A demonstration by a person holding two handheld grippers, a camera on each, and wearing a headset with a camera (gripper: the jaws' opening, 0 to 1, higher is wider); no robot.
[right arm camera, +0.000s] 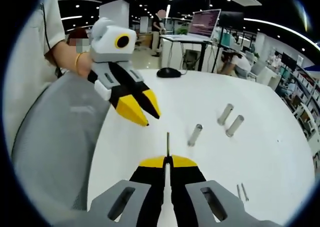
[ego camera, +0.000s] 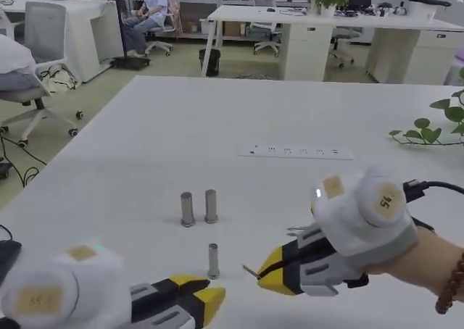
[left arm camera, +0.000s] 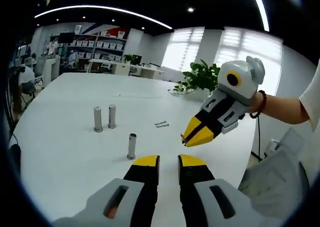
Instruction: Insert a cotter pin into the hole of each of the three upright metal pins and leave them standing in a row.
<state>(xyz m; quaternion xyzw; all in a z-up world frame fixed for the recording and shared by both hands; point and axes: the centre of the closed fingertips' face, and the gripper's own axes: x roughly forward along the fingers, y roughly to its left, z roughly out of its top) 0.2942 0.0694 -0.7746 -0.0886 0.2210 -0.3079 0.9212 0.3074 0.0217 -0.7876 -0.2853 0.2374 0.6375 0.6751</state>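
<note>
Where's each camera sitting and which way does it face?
Head view: on the person's head, looking down at the table; the left claw, right claw and a forearm show.
Left gripper view: on the left claw, facing the nearest metal pin; its own open jaws show.
Right gripper view: on the right claw, facing the left claw; its jaws pinch a cotter pin.
Gripper views share the three metal pins.

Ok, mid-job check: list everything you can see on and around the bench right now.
grey upright metal pins: three, standing mid-table, two side by side, one nearer.
thin silver cotter pin: one, clamped in the right gripper.
spare cotter pins: apparently two, silver, lying on the table.
white power strip: one, far side of table.
green leafy plant: one, table's right edge.
white table: one.
left gripper: yellow-tipped, open, empty.
right gripper: yellow-tipped, shut on the cotter pin.
</note>
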